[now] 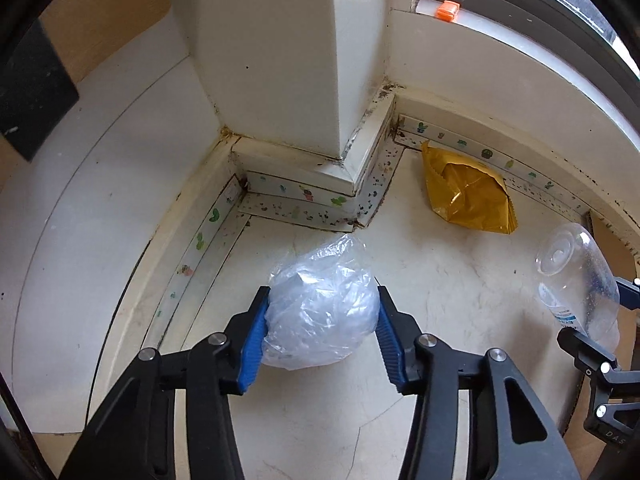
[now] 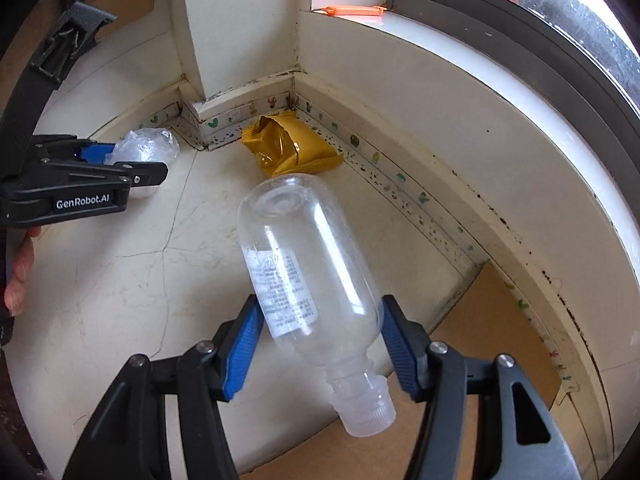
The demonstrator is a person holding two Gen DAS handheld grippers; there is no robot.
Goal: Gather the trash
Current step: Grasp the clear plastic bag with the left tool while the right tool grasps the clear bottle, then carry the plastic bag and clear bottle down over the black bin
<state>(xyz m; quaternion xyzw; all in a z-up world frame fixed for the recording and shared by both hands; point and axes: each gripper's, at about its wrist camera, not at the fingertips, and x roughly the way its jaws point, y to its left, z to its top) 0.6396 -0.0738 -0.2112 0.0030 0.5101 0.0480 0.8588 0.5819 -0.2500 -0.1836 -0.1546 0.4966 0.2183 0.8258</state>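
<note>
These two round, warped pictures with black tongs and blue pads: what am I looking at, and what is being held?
No robot here: a person holds a hand gripper in each hand, each carrying a wide-angle camera that looks along its jaws. The left wrist view shows the left gripper with its blue pads against a crumpled clear plastic bag on the pale floor. The right wrist view shows the right gripper clamped on a clear plastic bottle, cap end toward the camera. A gold snack wrapper lies unheld by the wall corner.

pale cracked floor (image 1: 432, 280), white wall column (image 1: 280, 60) with stained skirting, dark-framed window (image 2: 540, 12), daylight on sill
</note>
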